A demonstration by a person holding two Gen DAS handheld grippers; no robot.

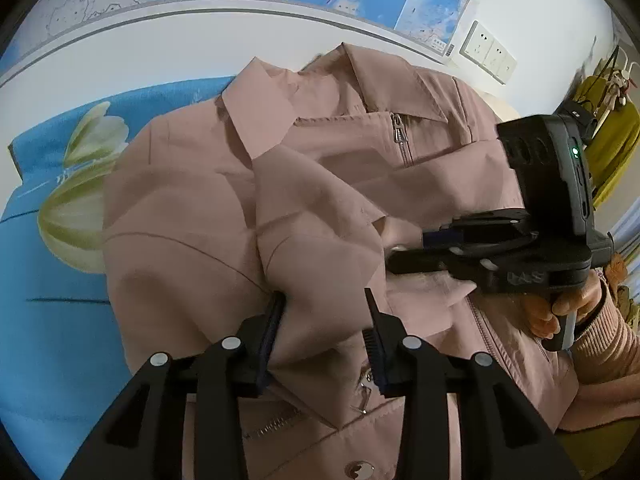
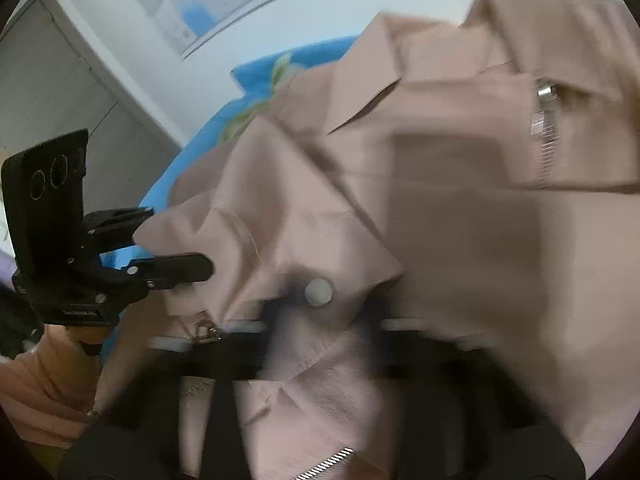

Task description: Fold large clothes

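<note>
I have the pink jacket (image 1: 320, 184) spread on a bed with a blue flowered sheet (image 1: 52, 280); in my left view it fills the middle of the frame, collar (image 1: 264, 116) toward the top, zip (image 1: 402, 140) upper right of centre. My left fingers (image 1: 326, 336) come up from the bottom edge with a bunched fold of cloth between them; one pad looks to be against the fabric, the other seems to stand a little off it, so I judge they are closing on the fold but not clamped, and I cannot say more surely. My right fingers (image 1: 394, 254) come in from the right of that view, lying low and flat on the jacket, close together; the tips are partly sunk in cloth, and whether they pinch it I cannot tell there. In my right view the picture is smeared, and the fingers at the bottom centre are mostly buried under a pink flap with a snap (image 2: 319, 292), which suggests cloth is caught or draped across them. The left fingers show at the left of that view, meeting the jacket's edge. I hold both sets near one another on the same gathered part, I think so the fold can be lifted and carried across evenly; with the left grip loose, the cloth could slip out
</note>
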